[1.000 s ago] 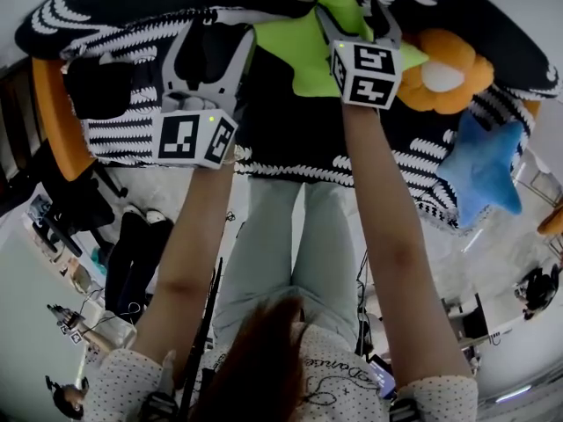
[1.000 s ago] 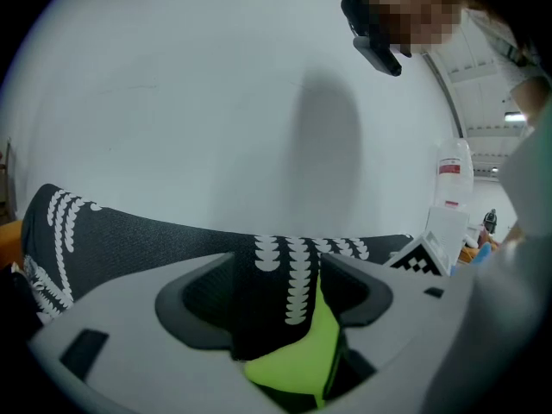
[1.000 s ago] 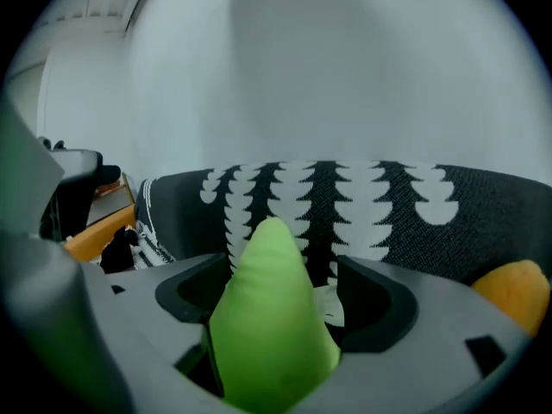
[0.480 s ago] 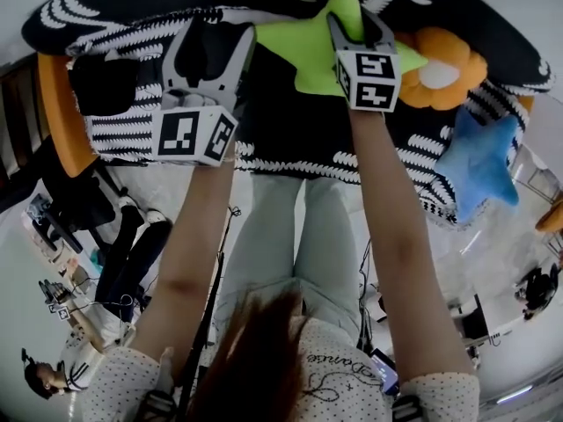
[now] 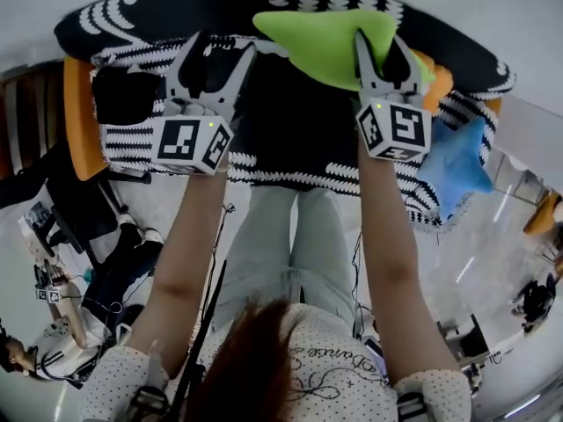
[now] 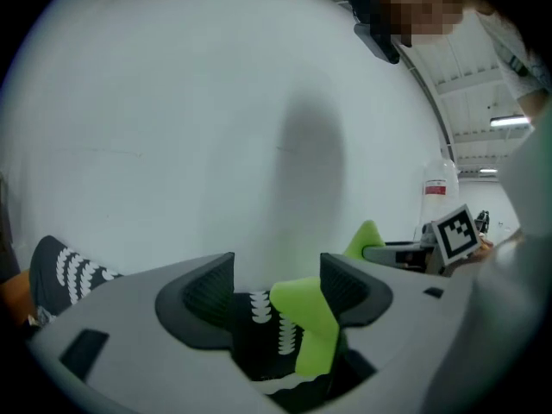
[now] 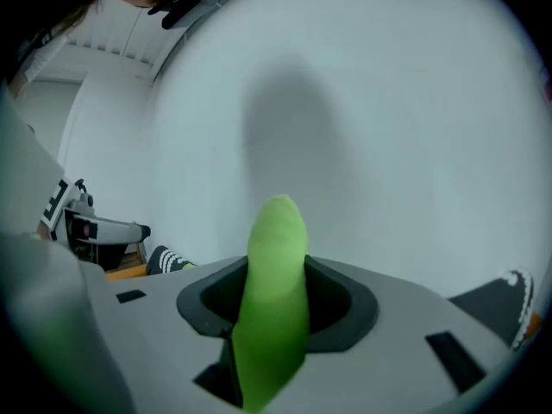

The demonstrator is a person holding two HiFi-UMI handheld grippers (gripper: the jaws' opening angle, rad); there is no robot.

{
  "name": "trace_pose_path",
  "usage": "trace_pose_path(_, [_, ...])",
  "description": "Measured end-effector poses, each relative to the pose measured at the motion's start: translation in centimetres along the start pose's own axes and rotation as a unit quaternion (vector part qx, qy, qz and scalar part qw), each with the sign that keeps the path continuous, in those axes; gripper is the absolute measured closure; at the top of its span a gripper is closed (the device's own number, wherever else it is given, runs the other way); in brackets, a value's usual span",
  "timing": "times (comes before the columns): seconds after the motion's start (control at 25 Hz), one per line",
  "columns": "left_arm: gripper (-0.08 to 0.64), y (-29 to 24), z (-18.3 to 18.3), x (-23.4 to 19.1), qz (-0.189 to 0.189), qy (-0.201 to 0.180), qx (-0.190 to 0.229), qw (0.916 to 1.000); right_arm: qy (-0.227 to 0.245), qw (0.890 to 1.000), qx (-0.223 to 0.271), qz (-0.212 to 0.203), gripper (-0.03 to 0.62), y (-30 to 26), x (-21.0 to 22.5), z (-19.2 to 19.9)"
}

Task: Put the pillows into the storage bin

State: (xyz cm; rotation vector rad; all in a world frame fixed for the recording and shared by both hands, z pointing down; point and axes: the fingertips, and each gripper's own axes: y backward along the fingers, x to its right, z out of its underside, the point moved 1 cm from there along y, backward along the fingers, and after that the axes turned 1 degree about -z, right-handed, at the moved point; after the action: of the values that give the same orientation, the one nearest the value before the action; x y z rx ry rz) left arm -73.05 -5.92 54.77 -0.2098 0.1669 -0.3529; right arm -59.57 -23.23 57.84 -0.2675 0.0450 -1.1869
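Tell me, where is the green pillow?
Head view, top centre: green pillow pinched in the right gripper, whose jaws just closed on it, over the black-and-white cover.

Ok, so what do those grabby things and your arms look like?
The left gripper and the right gripper are both grey plastic, each with two pointed jaws lined with dark ribbed pads. Behind the jaws sits a white cube printed with black square patterns, with a tiny green light. The arms are bare below short white dotted sleeves.
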Motion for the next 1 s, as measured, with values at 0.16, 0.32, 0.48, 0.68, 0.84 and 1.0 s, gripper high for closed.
trace_pose_path(0.16, [0.262, 2.4, -5.6, 0.3, 0.009, -0.014, 0.031, 0.9994, 0.041, 0.997, 0.056, 0.013, 0.41, 2.7, 0.4, -8.7])
trace_pose_path(0.32, [0.268, 4.8, -10.9, 0.3, 0.017, -0.021, 0.059, 0.9979, 0.066, 0.994, 0.086, 0.032, 0.408, 5.7, -0.7, -16.1])
trace_pose_path(0.48, [0.322, 5.9, -14.9, 1.6, 0.031, -0.027, 0.082, 0.9958, 0.066, 0.992, 0.097, 0.045, 0.407, 8.8, -1.6, -20.3])
trace_pose_path(0.68, [0.44, 6.3, -18.0, 5.2, 0.08, -0.048, 0.075, 0.9928, 0.055, 0.992, 0.105, 0.052, 0.405, 13.4, -2.6, -22.2])
trace_pose_path(0.84, [0.519, 6.9, -20.2, 8.0, 0.104, -0.058, 0.087, 0.989, 0.054, 0.991, 0.106, 0.068, 0.403, 16.3, -2.6, -22.8])
trace_pose_path(1.0, [0.532, 7.1, -21.3, 9.9, 0.117, -0.068, 0.097, 0.9861, 0.054, 0.988, 0.111, 0.091, 0.402, 19.0, -1.9, -23.0])
